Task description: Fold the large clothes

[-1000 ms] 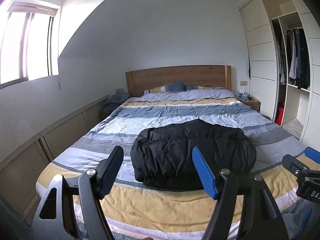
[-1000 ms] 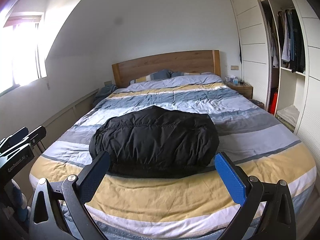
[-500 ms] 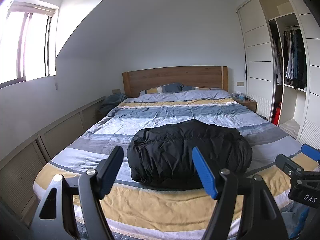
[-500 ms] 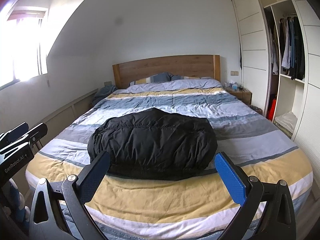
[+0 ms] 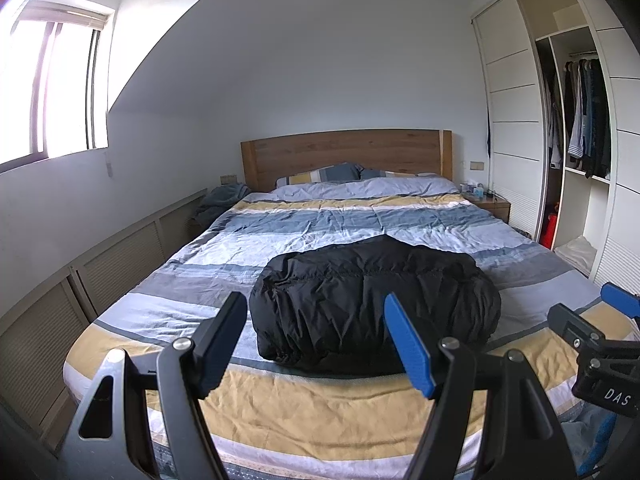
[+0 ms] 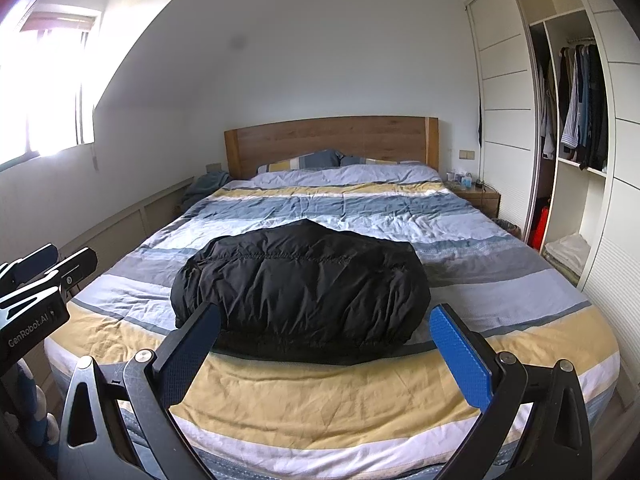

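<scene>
A black puffy jacket [image 5: 372,304] lies folded into a compact bundle on the striped bed [image 5: 280,408], near the foot; it also shows in the right wrist view [image 6: 300,292]. My left gripper [image 5: 316,344] is open and empty, held in the air short of the bed's foot, left of the bundle's middle. My right gripper [image 6: 328,352] is open and empty, also short of the bed, facing the bundle. Each gripper shows at the edge of the other's view: the right one [image 5: 600,340], the left one [image 6: 40,280].
A wooden headboard [image 5: 344,156] and pillows [image 5: 320,174] are at the far end. A low panelled wall unit [image 5: 100,256] runs along the left. An open wardrobe [image 5: 580,120] with hanging clothes and a nightstand [image 5: 492,206] stand on the right.
Both grippers have pulled back from the bed and away from the jacket; the bundle looks slightly smaller and farther. Both stay open and empty.
</scene>
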### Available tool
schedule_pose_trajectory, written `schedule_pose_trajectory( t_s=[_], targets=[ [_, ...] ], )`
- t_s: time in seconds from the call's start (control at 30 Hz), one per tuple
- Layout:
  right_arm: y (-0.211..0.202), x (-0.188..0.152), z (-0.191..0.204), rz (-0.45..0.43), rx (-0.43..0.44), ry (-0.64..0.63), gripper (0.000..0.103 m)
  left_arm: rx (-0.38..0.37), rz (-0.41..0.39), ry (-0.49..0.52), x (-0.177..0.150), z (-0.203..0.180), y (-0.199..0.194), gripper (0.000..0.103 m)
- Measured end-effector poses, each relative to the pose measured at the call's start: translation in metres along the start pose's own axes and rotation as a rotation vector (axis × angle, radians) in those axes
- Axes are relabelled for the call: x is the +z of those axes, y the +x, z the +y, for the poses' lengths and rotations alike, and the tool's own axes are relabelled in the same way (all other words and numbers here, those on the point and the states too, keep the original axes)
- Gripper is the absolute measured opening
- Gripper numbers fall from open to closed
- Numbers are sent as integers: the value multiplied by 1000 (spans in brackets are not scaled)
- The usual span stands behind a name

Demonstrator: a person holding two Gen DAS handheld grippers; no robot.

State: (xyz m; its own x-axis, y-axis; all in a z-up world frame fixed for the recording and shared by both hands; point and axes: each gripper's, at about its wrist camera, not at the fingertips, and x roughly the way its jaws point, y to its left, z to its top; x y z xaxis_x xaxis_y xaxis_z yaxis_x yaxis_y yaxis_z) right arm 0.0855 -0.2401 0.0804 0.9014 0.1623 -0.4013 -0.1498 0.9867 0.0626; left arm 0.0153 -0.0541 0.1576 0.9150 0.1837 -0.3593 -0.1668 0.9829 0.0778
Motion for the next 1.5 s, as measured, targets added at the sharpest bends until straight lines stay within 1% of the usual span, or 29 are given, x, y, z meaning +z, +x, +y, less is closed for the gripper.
schedule_pose_trajectory(
  t_s=[1.3, 1.5],
  targets=[
    [3, -2, 4, 15, -2, -7, 103, -12, 16, -5, -10, -2, 4, 70],
    [3, -5, 3, 13, -6, -7, 103, -22, 22, -6, -20, 0, 4, 70]
  ],
)
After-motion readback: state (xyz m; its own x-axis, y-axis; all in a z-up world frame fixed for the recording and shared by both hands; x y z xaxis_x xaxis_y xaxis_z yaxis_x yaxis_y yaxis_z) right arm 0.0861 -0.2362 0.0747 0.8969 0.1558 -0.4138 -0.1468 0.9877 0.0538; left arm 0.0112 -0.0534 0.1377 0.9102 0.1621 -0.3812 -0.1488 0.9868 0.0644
